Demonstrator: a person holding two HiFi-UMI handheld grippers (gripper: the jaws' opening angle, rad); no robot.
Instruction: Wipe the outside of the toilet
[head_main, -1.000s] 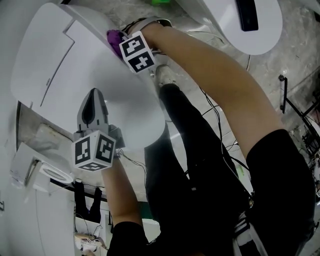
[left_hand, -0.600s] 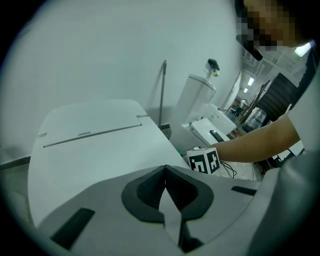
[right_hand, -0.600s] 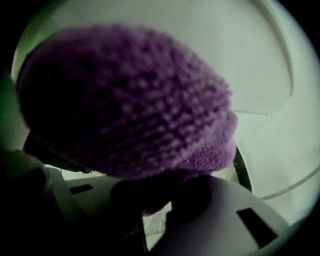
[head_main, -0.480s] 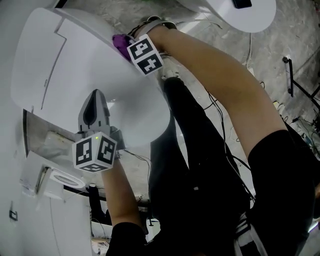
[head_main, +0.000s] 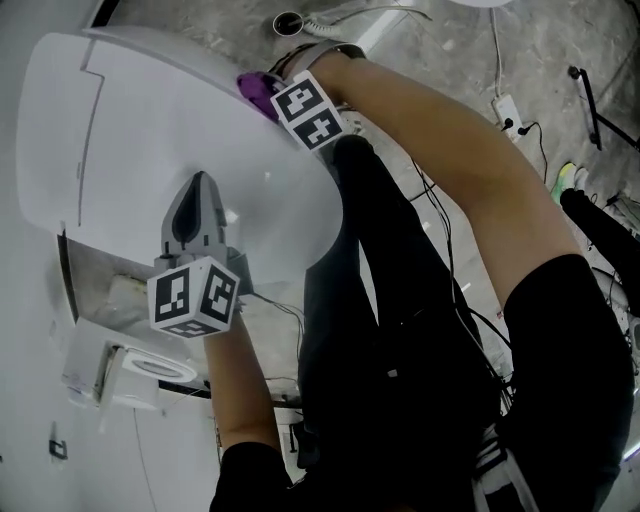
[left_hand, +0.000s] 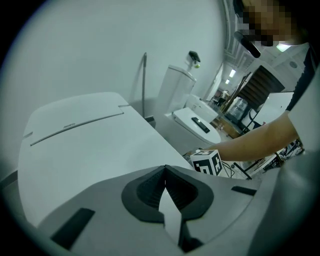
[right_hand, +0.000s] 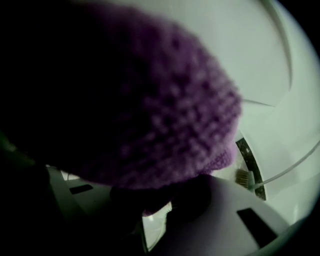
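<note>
The white toilet (head_main: 130, 140) fills the upper left of the head view, its lid down. My left gripper (head_main: 200, 182) sits over the front of the lid with its jaws shut and nothing between them; the left gripper view shows the tips (left_hand: 165, 172) meeting above the lid (left_hand: 85, 145). My right gripper (head_main: 272, 92) is at the toilet's far side edge, shut on a purple cloth (head_main: 254, 86) that is pressed against the rim. In the right gripper view the cloth (right_hand: 150, 110) covers most of the picture and hides the gripper's fingertips.
A second white toilet (left_hand: 192, 120) stands farther along the wall. A toilet brush (right_hand: 244, 176) and a floor drain (head_main: 288, 22) lie beyond the cloth. Cables and a power strip (head_main: 508, 112) are on the floor at the right. A toilet paper holder (head_main: 150, 372) hangs at lower left.
My right gripper has slid with the purple cloth along the toilet's side edge toward its front. The left gripper has stayed over the lid, still shut.
</note>
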